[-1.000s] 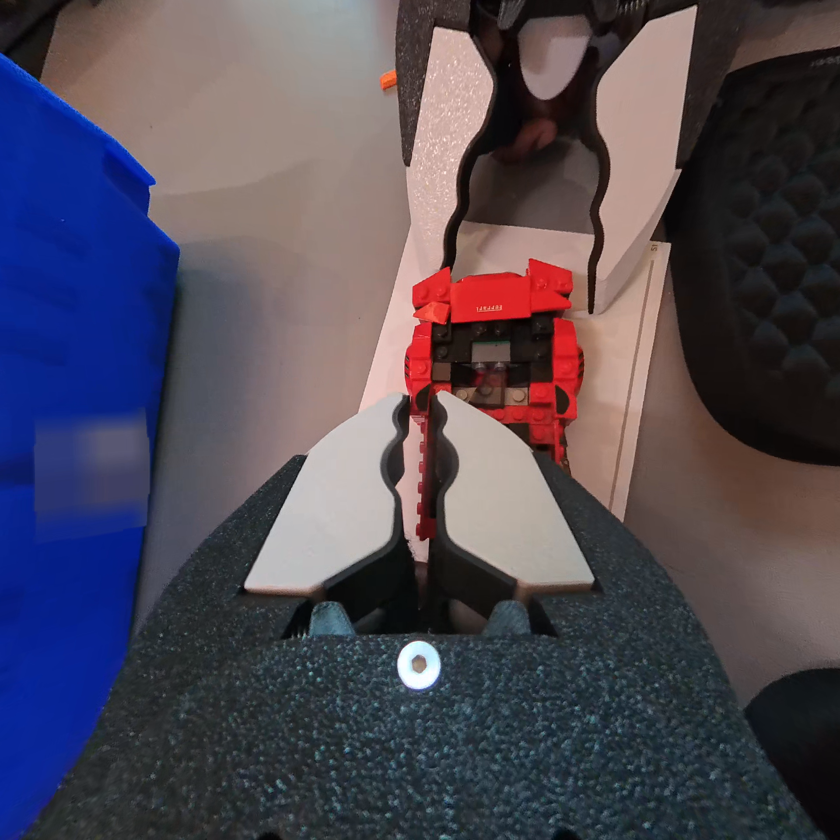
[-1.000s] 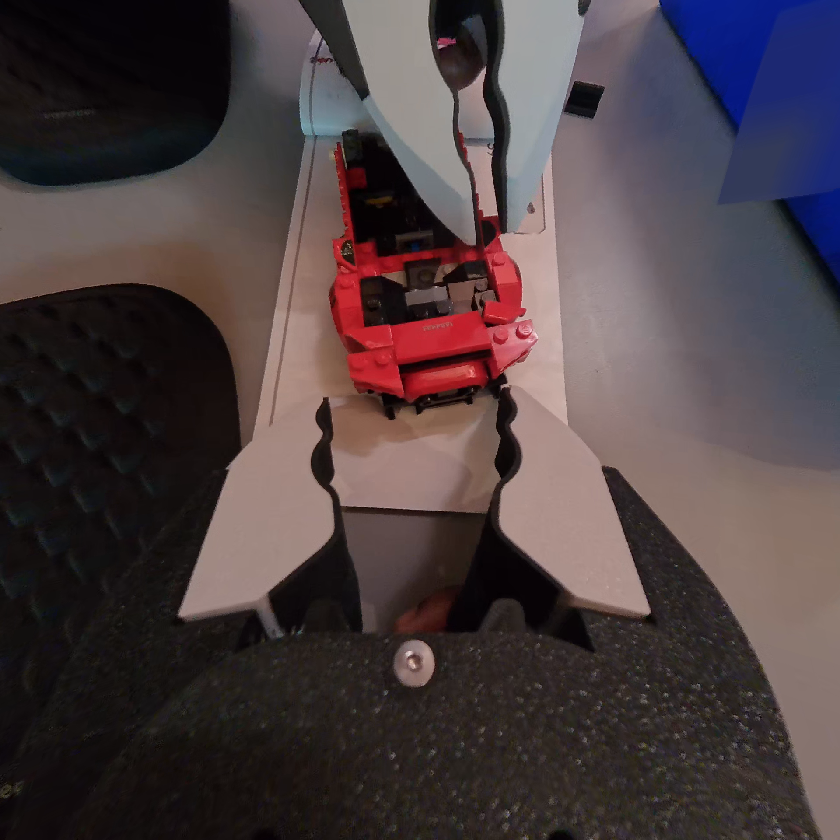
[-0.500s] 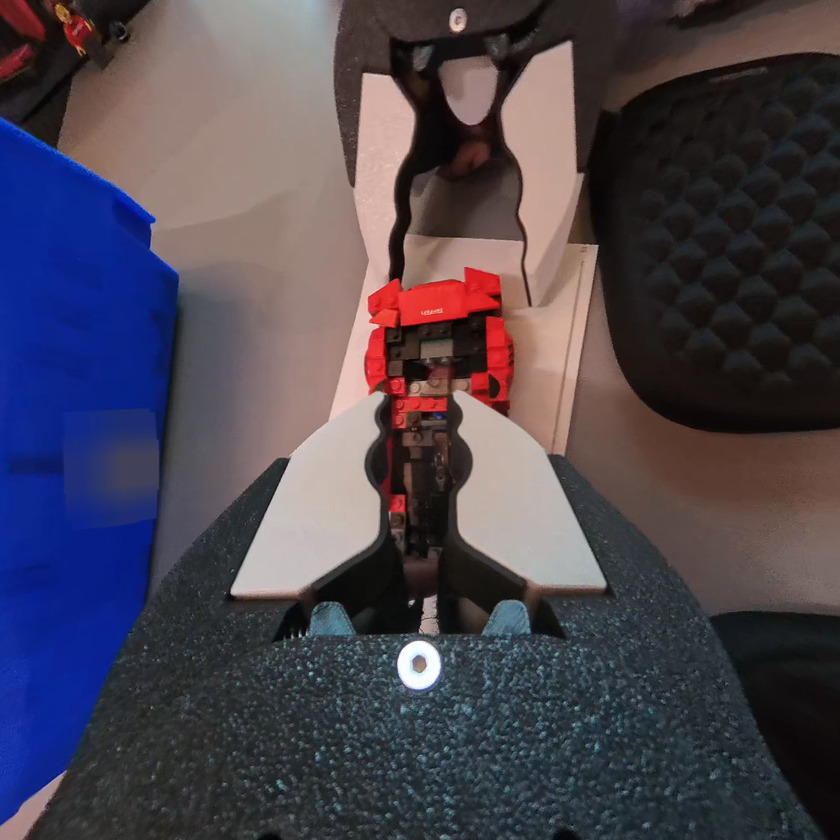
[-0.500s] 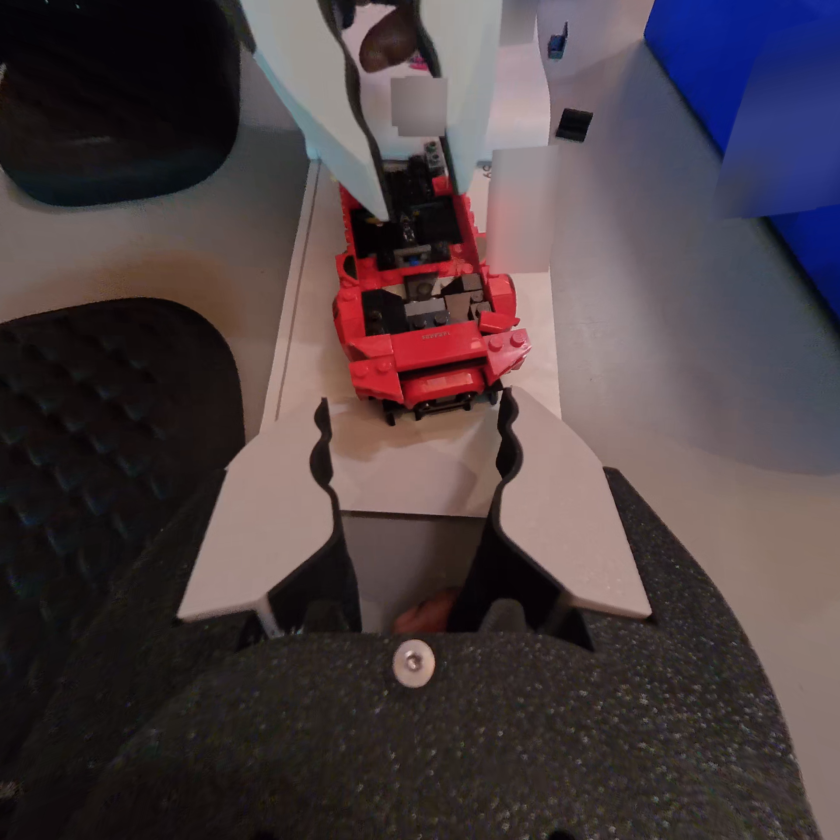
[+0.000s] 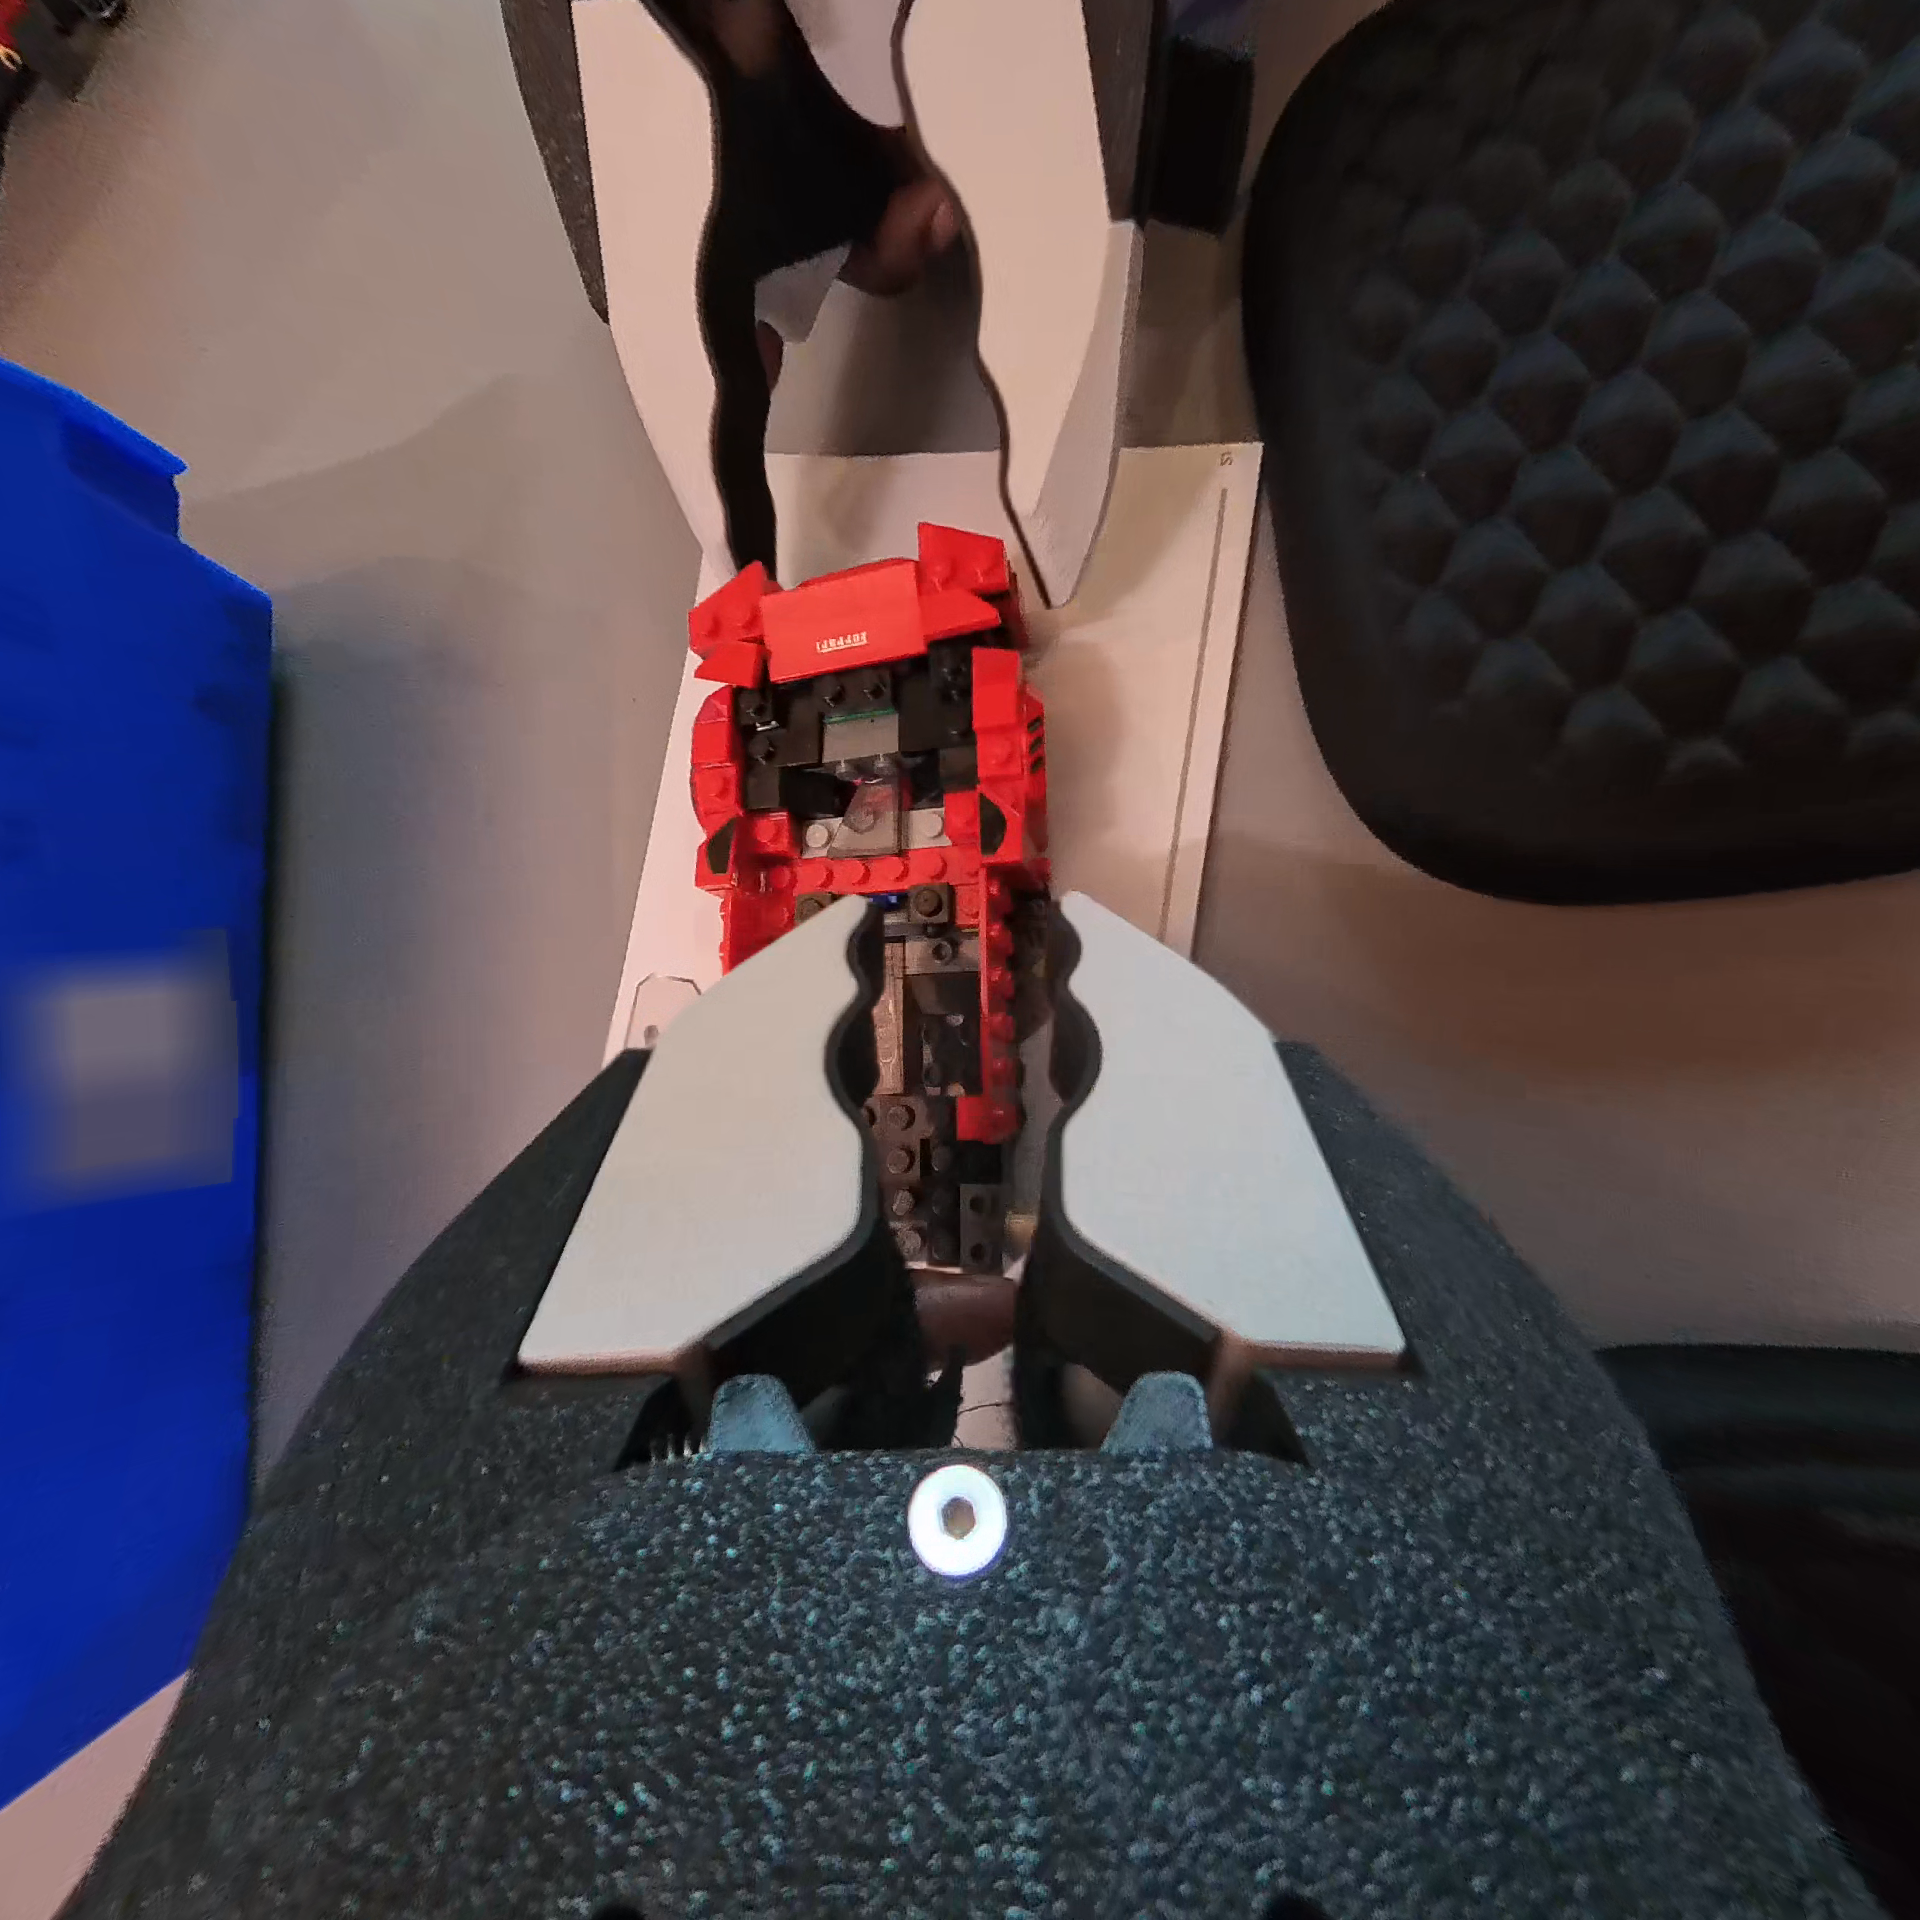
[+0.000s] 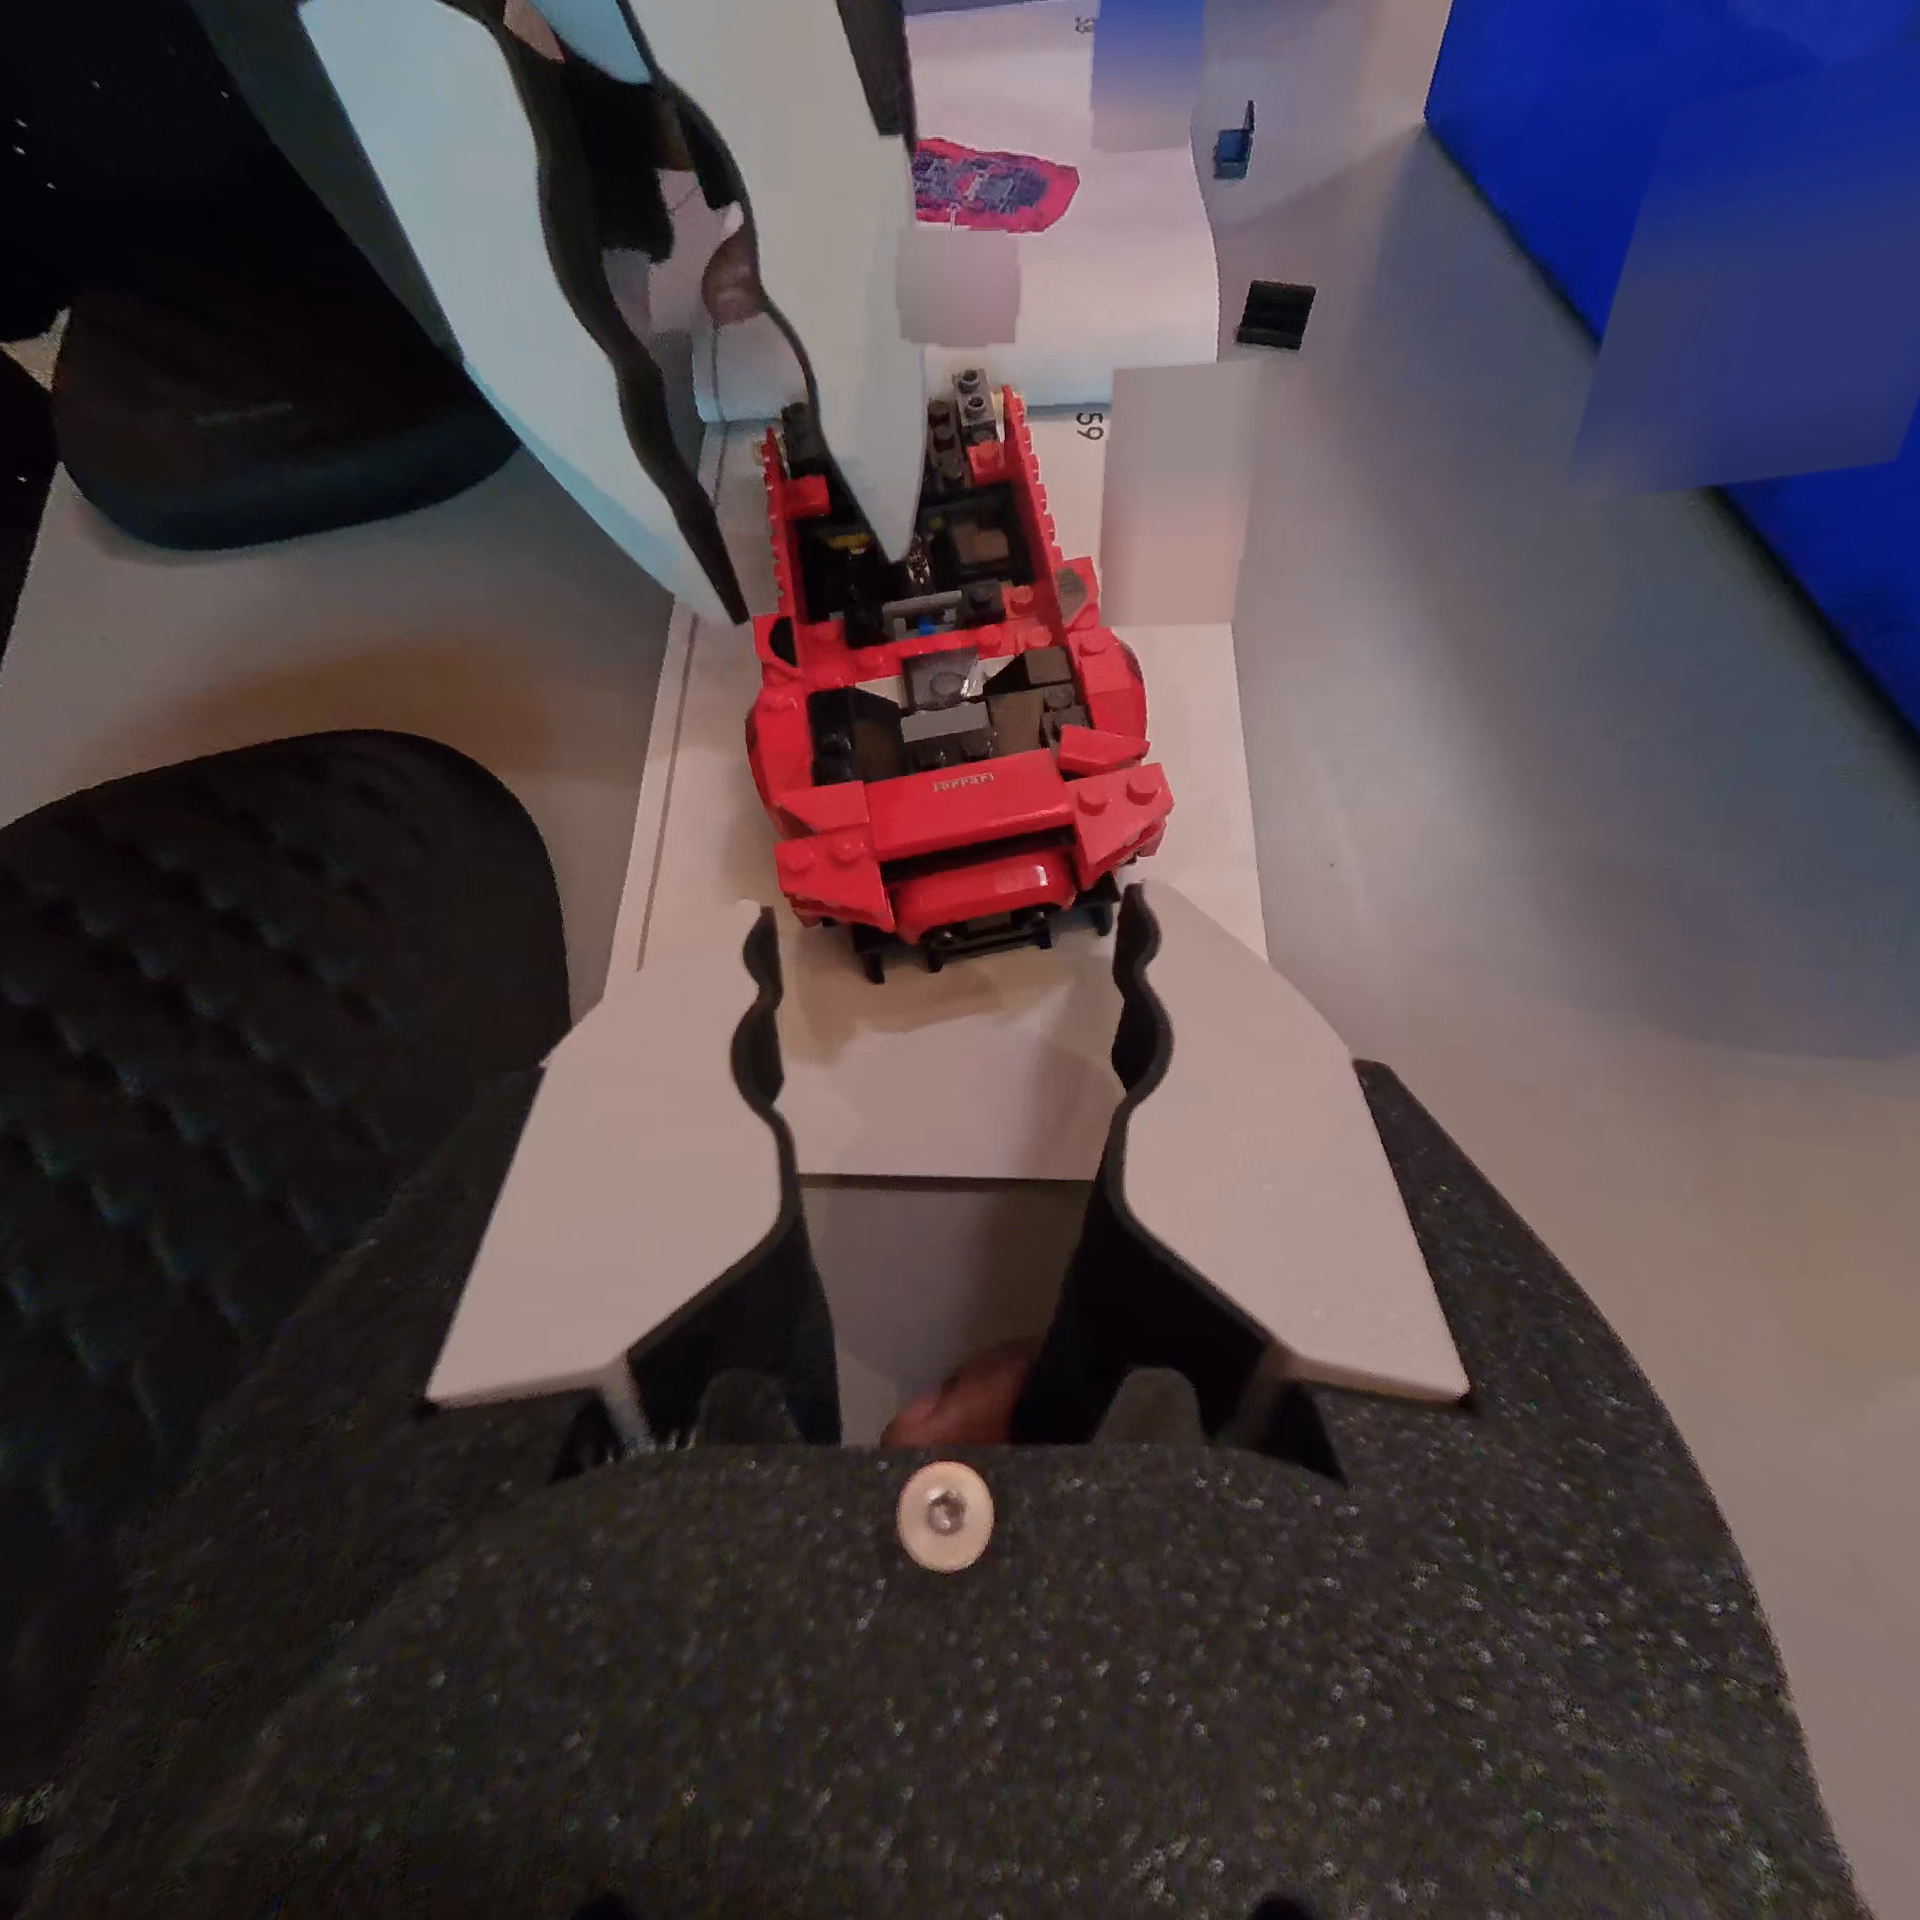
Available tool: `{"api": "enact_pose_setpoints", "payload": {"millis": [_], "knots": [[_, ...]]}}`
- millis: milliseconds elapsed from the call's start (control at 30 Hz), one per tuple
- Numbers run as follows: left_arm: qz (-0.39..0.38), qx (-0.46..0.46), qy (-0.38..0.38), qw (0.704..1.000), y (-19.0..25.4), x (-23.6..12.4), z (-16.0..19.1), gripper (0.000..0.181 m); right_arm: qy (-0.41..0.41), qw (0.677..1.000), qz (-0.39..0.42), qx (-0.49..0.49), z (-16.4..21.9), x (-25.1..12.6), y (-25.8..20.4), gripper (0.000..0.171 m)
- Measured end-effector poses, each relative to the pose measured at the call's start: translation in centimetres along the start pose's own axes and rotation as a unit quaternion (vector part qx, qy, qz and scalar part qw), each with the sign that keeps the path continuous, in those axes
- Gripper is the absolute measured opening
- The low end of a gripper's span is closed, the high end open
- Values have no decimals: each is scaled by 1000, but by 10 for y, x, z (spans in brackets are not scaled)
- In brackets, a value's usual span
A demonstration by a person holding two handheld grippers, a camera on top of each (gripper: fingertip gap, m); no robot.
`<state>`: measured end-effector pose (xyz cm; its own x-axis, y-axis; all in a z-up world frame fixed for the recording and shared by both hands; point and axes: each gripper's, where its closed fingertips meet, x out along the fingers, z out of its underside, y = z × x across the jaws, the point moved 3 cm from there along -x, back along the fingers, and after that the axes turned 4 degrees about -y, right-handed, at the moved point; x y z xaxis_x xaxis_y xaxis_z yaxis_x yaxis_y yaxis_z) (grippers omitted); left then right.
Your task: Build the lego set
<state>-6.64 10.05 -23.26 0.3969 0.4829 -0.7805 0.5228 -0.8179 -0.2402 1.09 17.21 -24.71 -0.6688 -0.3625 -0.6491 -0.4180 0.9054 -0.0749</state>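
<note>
A red and black lego car point(image 5: 873, 727) stands on the white instruction booklet point(image 5: 1132, 727); its roof is off and its cabin is open. My left gripper point(image 5: 966, 914) is open over the car's front half. Its fingers stand on either side of one red studded side wall point(image 5: 1000, 997) and I see no grip on it. In the right wrist view the car point(image 6: 956, 800) shows its rear end. My right gripper point(image 6: 948, 914) is open and empty, its tips on either side of the rear bumper. The left gripper point(image 6: 810, 582) reaches in from above, one finger inside the cabin.
A blue bin point(image 5: 104, 831) stands on one side of the car and shows in the right wrist view point(image 6: 1714, 208). A black dimpled foam pad point(image 5: 1610, 416) lies on the other side point(image 6: 208, 1039). A small black piece point(image 6: 1276, 312) lies on the grey table beside the booklet. Left tips to right tips: about 7 centimetres.
My left gripper was shut on the car's red side wall one second ago and has since opened around it. My right gripper stayed open near the car's rear.
</note>
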Motion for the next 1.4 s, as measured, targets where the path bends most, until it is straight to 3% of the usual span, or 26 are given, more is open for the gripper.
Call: {"api": "enact_pose_setpoints", "payload": {"millis": [467,700,767,833,933,1000,1233,1400], "knots": [[-21,-17,-22,999,-14,-10,19,39,-22,999,-41,-21,3,-2,-17,58],[-27,6,-34,999,-5,-20,20,29,-56,994,-95,-20,13,-5,-29,49],[-25,3,-14,1000,-3,-24,14,25,-46,994,-102,-6,13,-12,-25,22],[-25,7,11,1000,-3,-29,5,19,-8,995,-100,28,4,-21,-17,6],[-37,12,47,998,-16,-33,-11,13,34,991,-99,81,-22,-32,-6,0],[-25,6,48,999,-28,-27,-16,10,5,990,-107,91,-36,-34,-7,0],[28,-67,61,996,-52,3,-16,8,-232,965,-81,89,-53,-13,0,0],[12,-52,61,997,-51,2,-4,12,-293,951,-73,69,-53,2,1,0]]}}
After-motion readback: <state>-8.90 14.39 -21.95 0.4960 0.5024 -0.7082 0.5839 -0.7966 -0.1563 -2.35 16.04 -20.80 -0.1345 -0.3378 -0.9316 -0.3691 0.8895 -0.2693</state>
